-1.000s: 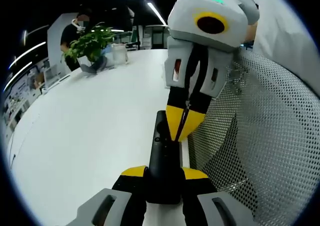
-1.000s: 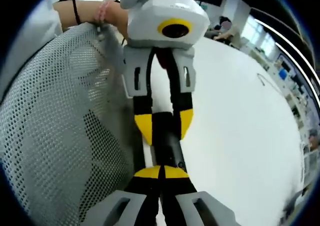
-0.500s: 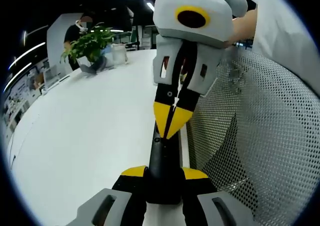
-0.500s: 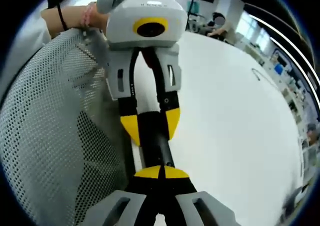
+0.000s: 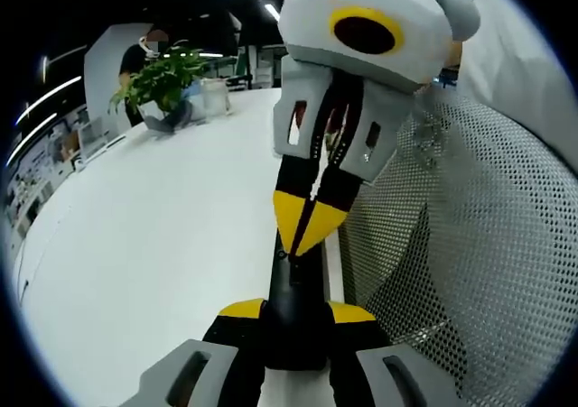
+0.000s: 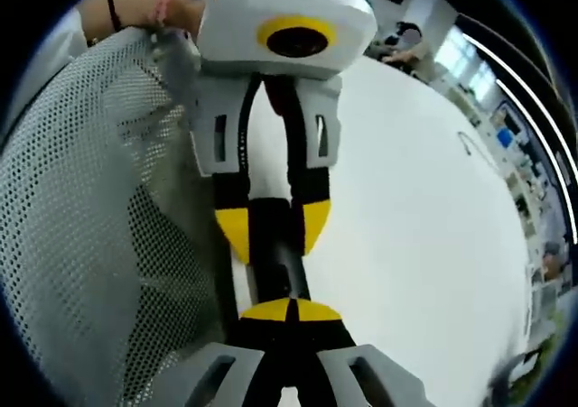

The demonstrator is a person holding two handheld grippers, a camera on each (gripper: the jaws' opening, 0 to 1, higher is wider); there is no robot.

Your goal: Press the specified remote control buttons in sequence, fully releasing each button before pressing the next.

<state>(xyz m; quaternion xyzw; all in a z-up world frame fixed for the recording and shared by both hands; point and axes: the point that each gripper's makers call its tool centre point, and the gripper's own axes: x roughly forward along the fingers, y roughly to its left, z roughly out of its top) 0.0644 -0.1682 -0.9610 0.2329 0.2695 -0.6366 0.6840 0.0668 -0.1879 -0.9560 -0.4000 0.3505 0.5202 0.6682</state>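
A long black remote control (image 5: 293, 285) is clamped at its near end between the yellow tips of my left gripper (image 5: 293, 313), just above the white table (image 5: 163, 245). My right gripper (image 5: 302, 234) comes down from above, shut, with its joined yellow tips touching the remote's top face about midway along. In the right gripper view, my right gripper (image 6: 289, 310) is shut with its tips against the remote (image 6: 278, 276). My left gripper (image 6: 271, 228) faces me and grips the remote's far end. The buttons under the tips are hidden.
A grey mesh chair back (image 5: 470, 245) stands close on one side of the remote, also seen as the mesh chair back (image 6: 81, 226). A potted plant (image 5: 163, 78) and a person (image 5: 135, 55) are at the table's far end. A hand (image 6: 135, 10) holds the left gripper.
My right gripper's shut tips have shifted along the remote toward my left gripper. The left gripper keeps its hold on the remote.
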